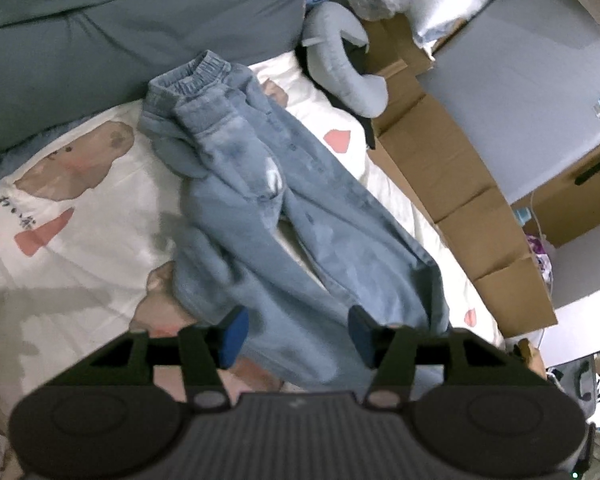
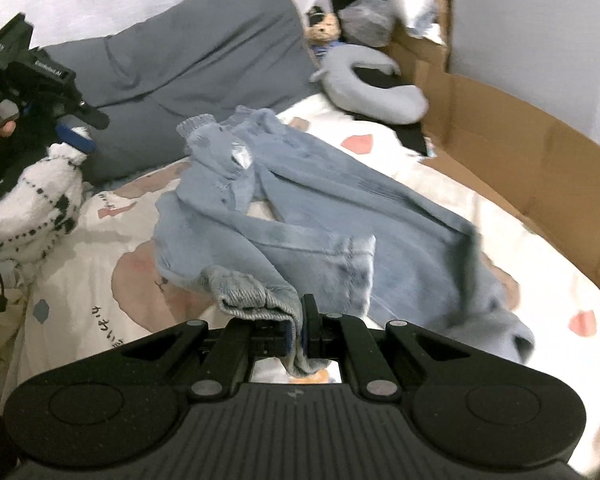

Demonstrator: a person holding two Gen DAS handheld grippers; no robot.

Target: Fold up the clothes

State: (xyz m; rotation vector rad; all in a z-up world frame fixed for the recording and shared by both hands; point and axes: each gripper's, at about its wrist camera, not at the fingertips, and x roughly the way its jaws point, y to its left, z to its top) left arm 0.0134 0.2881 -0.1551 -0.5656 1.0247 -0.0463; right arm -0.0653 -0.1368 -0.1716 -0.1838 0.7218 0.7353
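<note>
Underneath everything, a white printed bedsheet (image 1: pixel 84 248) covers the bed, with a grey pillow (image 2: pixel 188 64) at its head and cardboard boxes (image 1: pixel 460 208) along one side. Across the sheet lie crumpled light-blue jeans (image 1: pixel 260 216), waistband toward the pillow. A grey neck pillow (image 2: pixel 376 92) sits near the boxes. The left gripper (image 1: pixel 296 334) hovers above the denim, its jaws parted and gripping nothing. The right gripper (image 2: pixel 296 330) is clenched on a cuff of the jeans, the fabric bunched between its fingers and lifted off the sheet.
</note>
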